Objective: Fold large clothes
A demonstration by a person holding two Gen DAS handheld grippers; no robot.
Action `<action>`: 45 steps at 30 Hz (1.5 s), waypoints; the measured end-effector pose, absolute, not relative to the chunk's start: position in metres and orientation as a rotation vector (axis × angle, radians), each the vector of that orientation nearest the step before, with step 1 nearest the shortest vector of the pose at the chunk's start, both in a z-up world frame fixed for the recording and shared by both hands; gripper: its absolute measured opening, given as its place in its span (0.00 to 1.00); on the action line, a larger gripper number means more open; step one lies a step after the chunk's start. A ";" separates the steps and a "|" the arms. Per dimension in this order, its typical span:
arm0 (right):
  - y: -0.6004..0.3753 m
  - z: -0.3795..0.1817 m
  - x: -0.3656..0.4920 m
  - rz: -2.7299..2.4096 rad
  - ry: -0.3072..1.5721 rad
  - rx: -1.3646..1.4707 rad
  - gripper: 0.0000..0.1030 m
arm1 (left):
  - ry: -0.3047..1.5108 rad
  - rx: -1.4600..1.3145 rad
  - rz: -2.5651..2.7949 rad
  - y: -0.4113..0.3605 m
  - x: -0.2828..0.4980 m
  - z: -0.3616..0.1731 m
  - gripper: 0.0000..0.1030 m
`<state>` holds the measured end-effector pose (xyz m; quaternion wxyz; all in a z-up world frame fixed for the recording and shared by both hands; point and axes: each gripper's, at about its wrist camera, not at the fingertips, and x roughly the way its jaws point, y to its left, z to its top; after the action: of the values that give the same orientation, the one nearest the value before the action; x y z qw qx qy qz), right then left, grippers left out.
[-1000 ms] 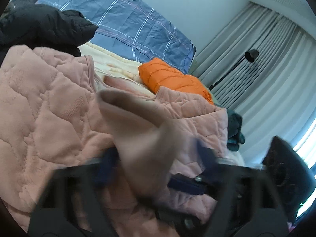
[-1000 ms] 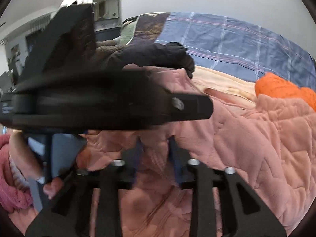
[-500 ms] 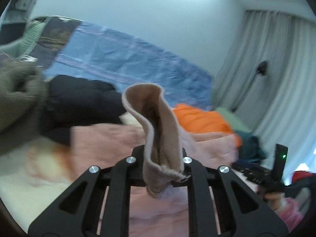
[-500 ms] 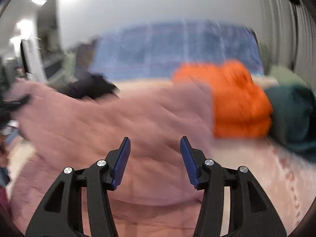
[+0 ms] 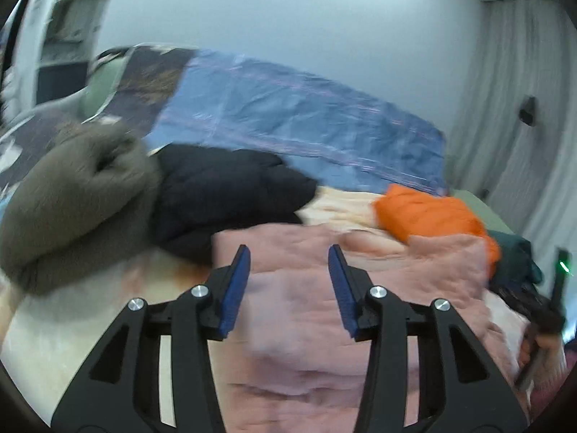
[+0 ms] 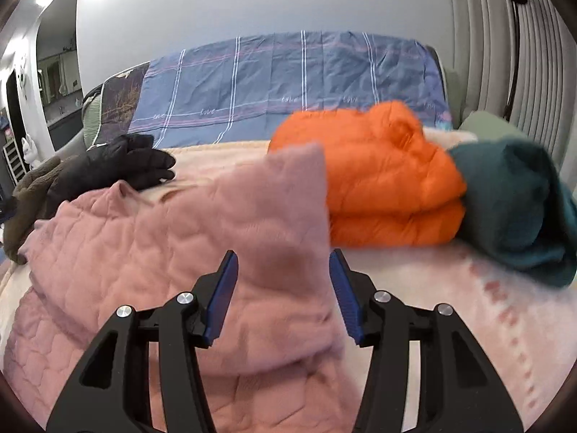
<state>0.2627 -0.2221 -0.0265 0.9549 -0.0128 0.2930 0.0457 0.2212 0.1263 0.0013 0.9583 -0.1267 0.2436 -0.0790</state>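
Note:
A pink quilted garment (image 5: 360, 288) lies folded over on the bed, also in the right wrist view (image 6: 180, 252). My left gripper (image 5: 288, 285) is open and empty, hovering above the garment's left part. My right gripper (image 6: 283, 288) is open and empty, above the garment's right edge, where a folded-over flap stands up. The right gripper's body shows at the left wrist view's right edge (image 5: 541, 310).
A folded orange puffer jacket (image 6: 378, 187) and a teal garment (image 6: 523, 209) lie to the right. A black jacket (image 5: 223, 195) and an olive fleece (image 5: 72, 209) lie to the left. A blue checked duvet (image 6: 288, 83) is bunched at the back. The cream bed sheet (image 6: 468, 306) lies beneath.
My left gripper has let go of the pink cuff it held and opened. My right gripper let go earlier and has pulled back; the garment now lies folded.

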 end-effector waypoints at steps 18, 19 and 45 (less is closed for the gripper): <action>-0.270 -0.056 0.333 0.045 0.673 0.134 0.27 | 0.625 0.020 -0.217 0.028 0.265 -0.068 0.80; -0.269 -0.053 0.327 0.036 0.665 0.116 0.32 | 0.706 0.024 -0.182 0.028 0.278 -0.082 0.78; -0.300 -0.095 0.155 0.279 0.809 0.141 0.41 | 0.835 -0.058 -0.229 0.111 0.149 -0.075 0.78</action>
<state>0.1548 -0.3003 -0.0954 0.9073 0.0684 0.3921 0.1353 0.1494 0.1109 -0.0746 0.9074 -0.0282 0.4044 -0.1108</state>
